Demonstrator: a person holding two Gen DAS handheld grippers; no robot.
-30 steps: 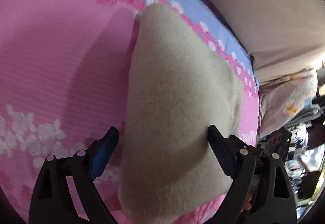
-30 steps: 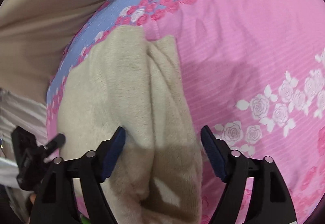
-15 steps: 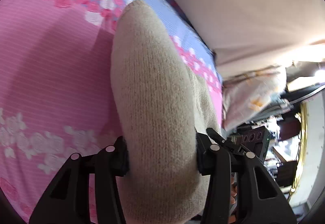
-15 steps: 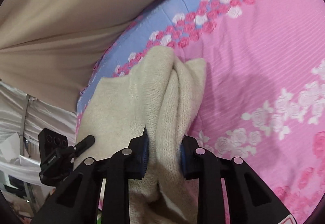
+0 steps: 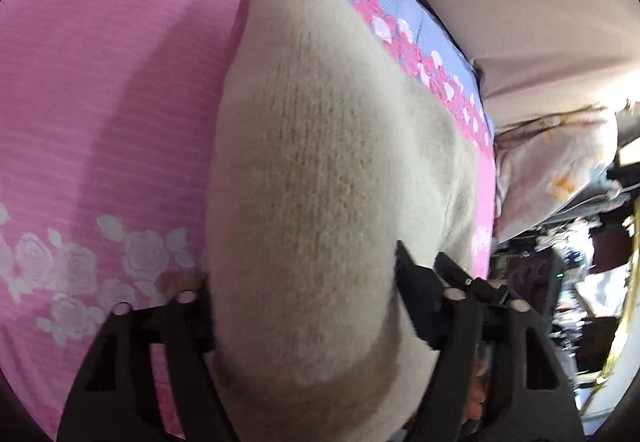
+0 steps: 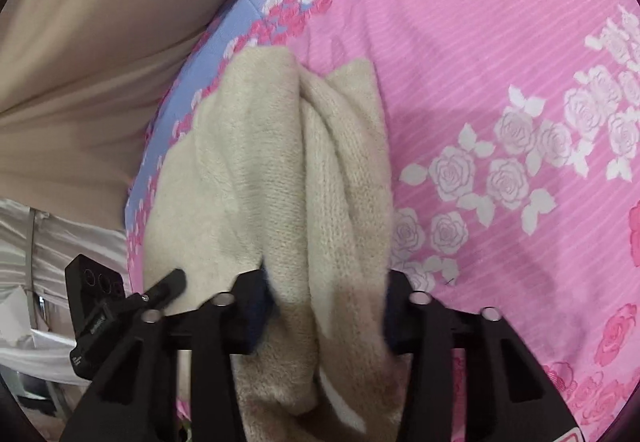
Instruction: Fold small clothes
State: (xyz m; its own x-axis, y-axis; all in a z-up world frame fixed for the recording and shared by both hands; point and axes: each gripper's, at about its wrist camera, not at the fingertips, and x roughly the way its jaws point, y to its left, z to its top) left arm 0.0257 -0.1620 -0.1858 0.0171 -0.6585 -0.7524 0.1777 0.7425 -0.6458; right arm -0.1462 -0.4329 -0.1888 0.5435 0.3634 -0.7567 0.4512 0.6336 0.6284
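Probably a home bedroom: rose-print pink bedsheet (image 6: 500, 53), pillow (image 5: 560, 165).

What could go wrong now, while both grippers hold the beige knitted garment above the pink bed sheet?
1. The right gripper pinches a bunched ridge of the beige knitted garment, so the fold may come out creased or uneven.
2. The left gripper spans a thick bulge of knit; some layers might slip out.
3. The garment lies near the pink sheet's blue border and could slide off.

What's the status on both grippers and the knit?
Left gripper shut on beige knitted garment. Right gripper clamps its bunched folds. Garment over pink rose-print bedsheet. Nothing in the way.
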